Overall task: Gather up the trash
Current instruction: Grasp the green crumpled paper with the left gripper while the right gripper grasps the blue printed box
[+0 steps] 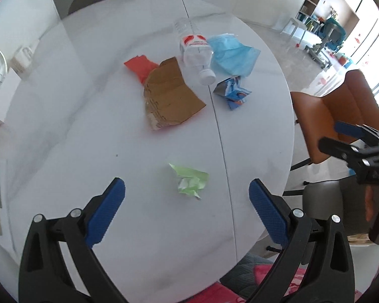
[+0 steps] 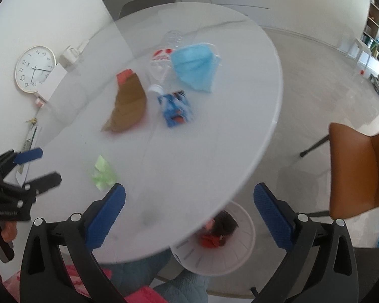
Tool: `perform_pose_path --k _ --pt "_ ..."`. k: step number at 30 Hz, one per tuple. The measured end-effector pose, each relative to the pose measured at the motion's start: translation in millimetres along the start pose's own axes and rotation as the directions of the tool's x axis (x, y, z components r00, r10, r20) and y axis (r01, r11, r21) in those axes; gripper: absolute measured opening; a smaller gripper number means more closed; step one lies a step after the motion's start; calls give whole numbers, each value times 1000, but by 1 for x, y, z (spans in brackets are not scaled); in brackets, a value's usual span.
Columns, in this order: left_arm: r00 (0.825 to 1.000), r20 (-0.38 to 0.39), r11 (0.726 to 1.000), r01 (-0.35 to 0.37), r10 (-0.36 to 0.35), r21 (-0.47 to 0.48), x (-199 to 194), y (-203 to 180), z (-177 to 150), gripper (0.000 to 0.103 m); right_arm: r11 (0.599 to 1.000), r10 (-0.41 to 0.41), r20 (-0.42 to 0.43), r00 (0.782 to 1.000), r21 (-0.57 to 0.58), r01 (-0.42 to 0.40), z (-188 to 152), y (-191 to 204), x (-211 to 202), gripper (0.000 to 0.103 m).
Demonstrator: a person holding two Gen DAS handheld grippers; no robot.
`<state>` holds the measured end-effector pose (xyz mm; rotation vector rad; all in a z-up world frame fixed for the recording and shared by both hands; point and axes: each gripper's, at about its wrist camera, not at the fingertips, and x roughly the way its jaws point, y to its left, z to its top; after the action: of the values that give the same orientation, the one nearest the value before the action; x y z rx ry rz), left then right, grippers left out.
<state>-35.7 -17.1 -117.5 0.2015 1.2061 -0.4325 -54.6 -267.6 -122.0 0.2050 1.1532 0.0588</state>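
- Trash spread on the white counter (image 1: 75, 131); nothing picked up at this moment, both hands carry nothing.
- Left fingers (image 1: 187, 202): spread wide, released, hovering above the counter's near part.
- Green paper wad (image 1: 190, 180): sits right between my left fingertips, just ahead of them, slightly toward the right pad. Closest item by far.
- Wad is crumpled, roughly blob-shaped, no clear long axis, so grasp angle looks uncritical.
- Right fingers (image 2: 189, 202): also released and wide, held over the counter's near edge; the same wad (image 2: 102, 173) lies off to their left, outside the gap.
- Judgement: left hand is nearer and already lined up; next move is straight down and close on the wad.
- Farther ahead of the left fingers, well apart from the wad: cardboard piece (image 1: 169, 96) over an orange scrap (image 1: 139, 65), clear bottle (image 1: 197, 53) lying with cap toward me, blue face mask (image 1: 232, 53) touching it, blue wrapper (image 1: 231, 92) to the right.
- White bin (image 2: 214, 240) below the counter edge, between my right fingers, already holding some red and dark trash. Likely drop target.
- Right wrist view is motion-blurred; fine detail there is unreliable.
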Motion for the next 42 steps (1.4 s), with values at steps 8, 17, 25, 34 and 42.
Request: perform_pose_path --k 8,17,25,34,42 --pt "997 -58 999 39 -41 -37 44 10 -11 94 999 14 -51 999 -35 -16 25 17 45 101" --pt "991 -129 998 24 -32 -62 99 -4 -14 74 997 8 -95 995 -79 -16 41 12 76 101" --pt "990 -139 998 -1 -7 -61 112 -5 -9 30 991 -2 -89 996 -132 -9 60 18 102 101" --pt "991 -134 998 10 -19 -68 104 8 -10 22 986 -60 -62 996 -160 49 89 25 137 100" --pt "992 -124 999 0 -5 -34 90 8 -16 22 988 -64 -110 992 -148 48 96 28 155 52"
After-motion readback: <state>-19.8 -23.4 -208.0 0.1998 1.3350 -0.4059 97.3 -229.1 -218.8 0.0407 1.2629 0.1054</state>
